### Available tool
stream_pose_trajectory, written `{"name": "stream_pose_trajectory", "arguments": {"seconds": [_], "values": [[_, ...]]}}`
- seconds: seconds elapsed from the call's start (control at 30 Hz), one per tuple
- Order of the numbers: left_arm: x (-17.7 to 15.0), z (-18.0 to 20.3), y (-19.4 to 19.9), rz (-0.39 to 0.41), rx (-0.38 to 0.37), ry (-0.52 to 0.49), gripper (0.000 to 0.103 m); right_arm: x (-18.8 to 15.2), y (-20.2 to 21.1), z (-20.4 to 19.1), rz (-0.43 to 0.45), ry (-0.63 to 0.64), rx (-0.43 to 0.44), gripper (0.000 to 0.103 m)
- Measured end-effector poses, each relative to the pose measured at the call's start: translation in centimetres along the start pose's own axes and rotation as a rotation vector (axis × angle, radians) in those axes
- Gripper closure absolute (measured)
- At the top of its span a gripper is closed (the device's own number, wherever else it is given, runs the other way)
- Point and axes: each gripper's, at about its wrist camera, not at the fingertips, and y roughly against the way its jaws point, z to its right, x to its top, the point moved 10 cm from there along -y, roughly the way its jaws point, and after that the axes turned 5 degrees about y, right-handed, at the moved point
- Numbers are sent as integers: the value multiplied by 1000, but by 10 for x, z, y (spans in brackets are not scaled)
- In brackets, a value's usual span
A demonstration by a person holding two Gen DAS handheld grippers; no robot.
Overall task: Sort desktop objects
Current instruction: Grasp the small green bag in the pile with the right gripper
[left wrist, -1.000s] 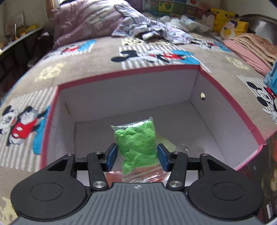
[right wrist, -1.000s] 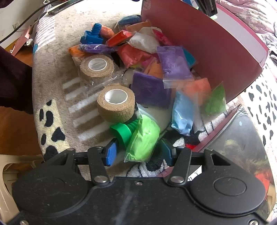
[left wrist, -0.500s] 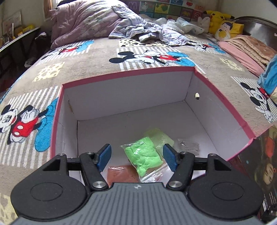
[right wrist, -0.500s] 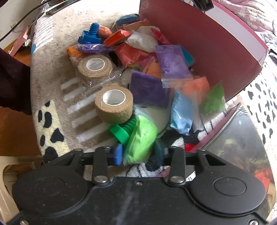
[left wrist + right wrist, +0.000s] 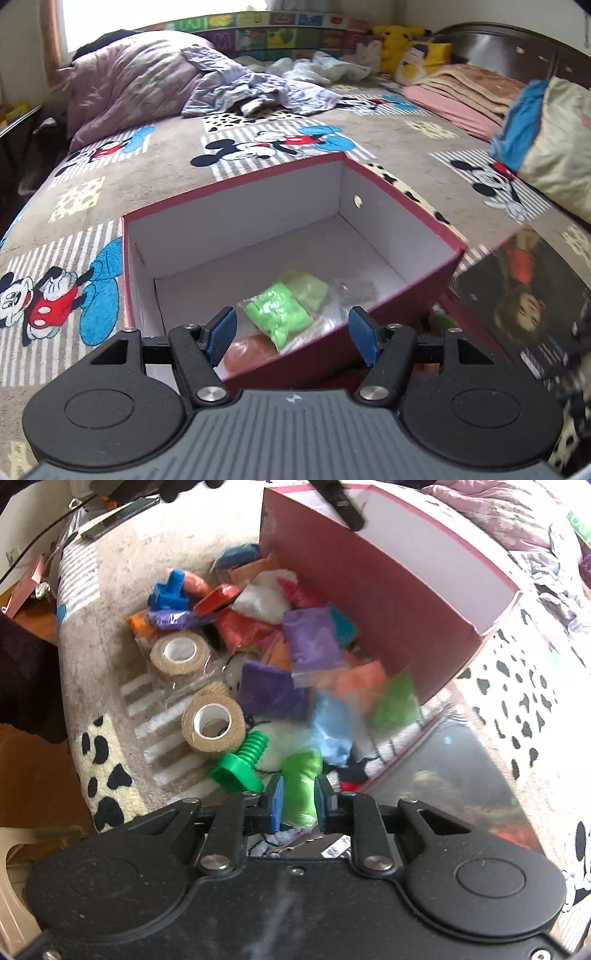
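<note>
A red box (image 5: 406,206) with a white inside stands on the bed. A bright green clay bag (image 5: 277,314) lies in it beside a paler green bag (image 5: 308,288), an orange bag (image 5: 247,350) and a grey one (image 5: 356,290). My left gripper (image 5: 291,334) is open and empty above the box's near wall. My right gripper (image 5: 298,805) is shut on another bright green clay bag (image 5: 301,779), at the near edge of a pile of coloured bags (image 5: 310,646) beside the box (image 5: 369,602).
Two tan tape rolls (image 5: 214,720) (image 5: 179,653), a green plastic bolt (image 5: 240,764) and a blue plastic bolt (image 5: 168,592) lie left of the pile. A dark glossy lid (image 5: 454,775) lies to the right. Bedding and plush toys (image 5: 406,48) lie behind the box.
My left gripper opened, dropped the green bag into the box and drew back. My right gripper closed on the other green bag.
</note>
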Motion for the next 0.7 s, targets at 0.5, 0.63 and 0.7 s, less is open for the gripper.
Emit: {"name": "stream_pose_trajectory", "arguments": {"seconds": [0.5, 0.63, 0.7], "values": [[-53, 36, 30, -47, -89, -288, 37, 12, -5, -7, -56, -31, -8, 68], [-56, 36, 34, -44, -94, -297, 37, 6, -17, -12, -89, 1, -52, 56], [-57, 35, 34, -44, -90, -296, 37, 5, -19, -11, -91, -12, -44, 58]]}}
